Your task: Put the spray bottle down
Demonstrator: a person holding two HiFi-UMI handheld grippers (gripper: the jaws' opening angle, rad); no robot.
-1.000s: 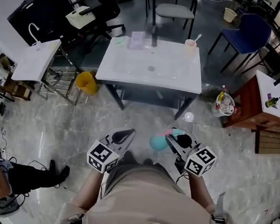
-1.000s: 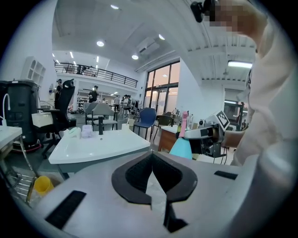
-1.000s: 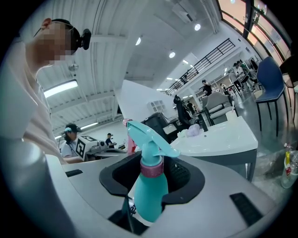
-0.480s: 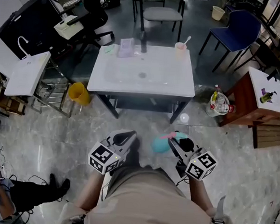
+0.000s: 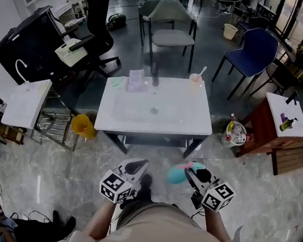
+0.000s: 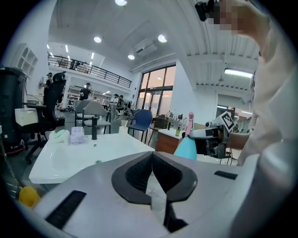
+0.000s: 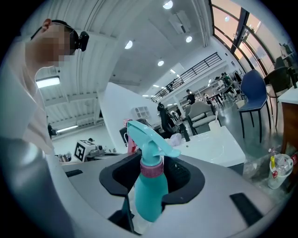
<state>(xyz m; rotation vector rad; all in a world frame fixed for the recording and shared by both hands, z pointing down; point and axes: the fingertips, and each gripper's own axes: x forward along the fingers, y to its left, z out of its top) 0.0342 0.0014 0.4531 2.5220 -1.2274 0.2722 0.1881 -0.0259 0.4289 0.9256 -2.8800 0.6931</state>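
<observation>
Currently, right claw is pinching the teal plastic spray bottle with pink collar, upright, short of the near edge of the white rectangular table; left claw, pressed together, is holding nothing. Best seated base-first on bare tabletop before releasing.

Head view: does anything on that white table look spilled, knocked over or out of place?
Nothing stands out. No spill shows on the white table, and the pink cup stands upright at its far edge. The spray bottle is upright in the right claw, short of the table.
</observation>
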